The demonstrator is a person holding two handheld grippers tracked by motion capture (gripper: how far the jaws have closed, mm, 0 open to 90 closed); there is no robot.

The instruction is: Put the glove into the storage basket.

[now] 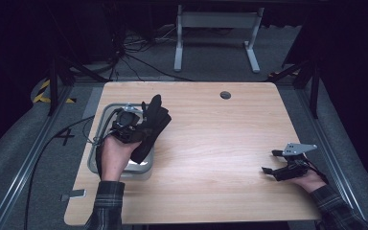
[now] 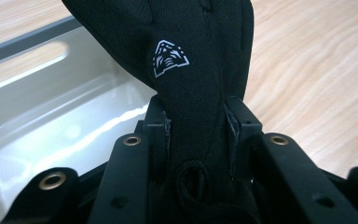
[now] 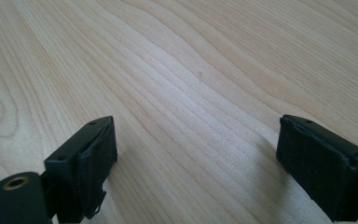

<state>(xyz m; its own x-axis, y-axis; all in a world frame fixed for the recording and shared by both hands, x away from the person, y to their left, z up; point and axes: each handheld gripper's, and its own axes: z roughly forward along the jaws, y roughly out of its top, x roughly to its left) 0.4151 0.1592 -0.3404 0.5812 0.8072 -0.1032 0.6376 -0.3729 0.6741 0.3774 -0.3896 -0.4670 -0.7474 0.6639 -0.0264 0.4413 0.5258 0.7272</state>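
You are at a pale wooden bench, seen from above, with a gripper in each hand. At about nine o'clock on the bench sits a shallow metal tray, its long side running away from you.

Your left gripper hangs over that tray, and it is closed on a black glove. In the left gripper view the fingers press in on either side of the glove near its cuff, pinching the fabric narrow between them. A small white emblem shows on the glove just above the grip. Holding it near the cuff lets the rest of the glove stand and drape away toward twelve o'clock, so the glove's own finger ends point to the far edge of the bench while part of it droops over the tray's three o'clock rim. The glove looks clear of the tray floor, which shines bare beneath it. I judge you are carrying the glove either out of the tray or into it; which one cannot be told.

Your right gripper rests low at about four o'clock, well apart from the tray. Its fingers stand wide apart with nothing but bare wood between them, most likely parked there to keep out of the left hand's way.
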